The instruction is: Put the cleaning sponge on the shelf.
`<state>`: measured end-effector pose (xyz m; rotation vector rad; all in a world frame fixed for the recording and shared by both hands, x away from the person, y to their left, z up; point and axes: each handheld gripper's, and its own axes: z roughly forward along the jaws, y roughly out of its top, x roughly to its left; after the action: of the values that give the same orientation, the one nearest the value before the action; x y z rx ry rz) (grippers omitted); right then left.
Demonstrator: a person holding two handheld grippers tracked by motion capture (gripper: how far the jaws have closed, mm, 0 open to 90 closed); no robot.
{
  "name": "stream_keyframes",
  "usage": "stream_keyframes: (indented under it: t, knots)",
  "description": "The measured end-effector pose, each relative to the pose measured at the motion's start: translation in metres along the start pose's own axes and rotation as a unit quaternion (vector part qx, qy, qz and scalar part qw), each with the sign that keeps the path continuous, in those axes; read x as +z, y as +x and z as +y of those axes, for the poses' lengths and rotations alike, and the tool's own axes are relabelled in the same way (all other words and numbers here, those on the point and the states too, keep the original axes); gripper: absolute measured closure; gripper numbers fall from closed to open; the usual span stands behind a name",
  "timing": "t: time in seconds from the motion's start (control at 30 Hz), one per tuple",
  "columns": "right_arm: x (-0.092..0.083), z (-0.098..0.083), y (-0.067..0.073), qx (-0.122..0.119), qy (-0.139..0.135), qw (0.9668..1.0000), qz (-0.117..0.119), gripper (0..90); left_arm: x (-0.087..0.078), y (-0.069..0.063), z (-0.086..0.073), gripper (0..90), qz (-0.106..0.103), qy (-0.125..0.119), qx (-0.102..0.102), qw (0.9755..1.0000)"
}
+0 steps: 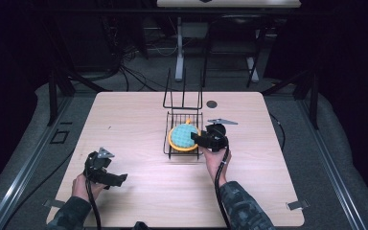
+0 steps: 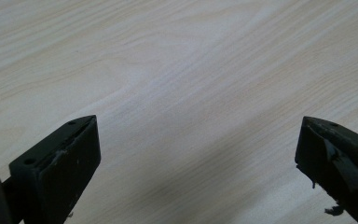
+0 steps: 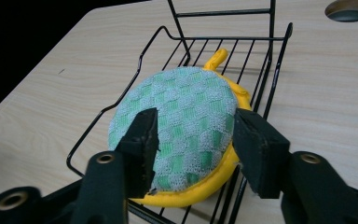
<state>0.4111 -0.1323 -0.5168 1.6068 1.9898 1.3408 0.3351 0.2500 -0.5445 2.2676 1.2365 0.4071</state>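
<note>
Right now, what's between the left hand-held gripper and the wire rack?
Just bare table between the left hand-held gripper and wire rack, seen from the high view.

1. High view: above the near edge, facing forward and down over the whole table [image 1: 139, 115].
2. Left gripper view: close above bare tabletop.
3. Right gripper view: close on the wire rack [image 3: 279, 56], shared with the high view.

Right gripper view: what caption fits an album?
Black gripper straddling a green-and-yellow pot holder in a wire rack.
</note>
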Motion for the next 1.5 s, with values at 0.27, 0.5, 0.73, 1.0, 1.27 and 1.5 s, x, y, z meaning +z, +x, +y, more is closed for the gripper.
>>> stream_keyframes:
  t: [0.27,0.5,0.73,1.0,1.27,1.5]
  knots:
    - [-0.027,-0.001,0.003,-0.05,0.025,0.9982,0.021,32.9,0.001,-0.001,0.002,0.1,0.0,-0.001,0.0,1.0]
    - [-0.049,-0.003,0.007,-0.081,0.031,0.9959,0.023,22.9,0.001,-0.002,0.003,0.1,-0.001,-0.003,0.003,1.0]
    - [-0.075,-0.005,0.005,-0.107,0.033,0.9935,0.023,15.5,0.001,-0.002,0.003,0.1,-0.002,0.0,0.002,1.0]
    - [-0.098,-0.009,0.002,-0.137,0.054,0.989,0.014,10.1,0.002,-0.003,0.003,0.1,-0.004,-0.001,0.004,1.0]
    - [-0.121,-0.02,-0.004,-0.147,0.055,0.9876,0.002,6.6,0.001,-0.003,0.003,0.1,-0.003,-0.001,0.005,1.0]
    - [-0.142,-0.04,-0.017,-0.147,0.065,0.9868,-0.017,4.7,0.001,-0.003,0.003,0.2,-0.004,-0.001,0.004,1.0]
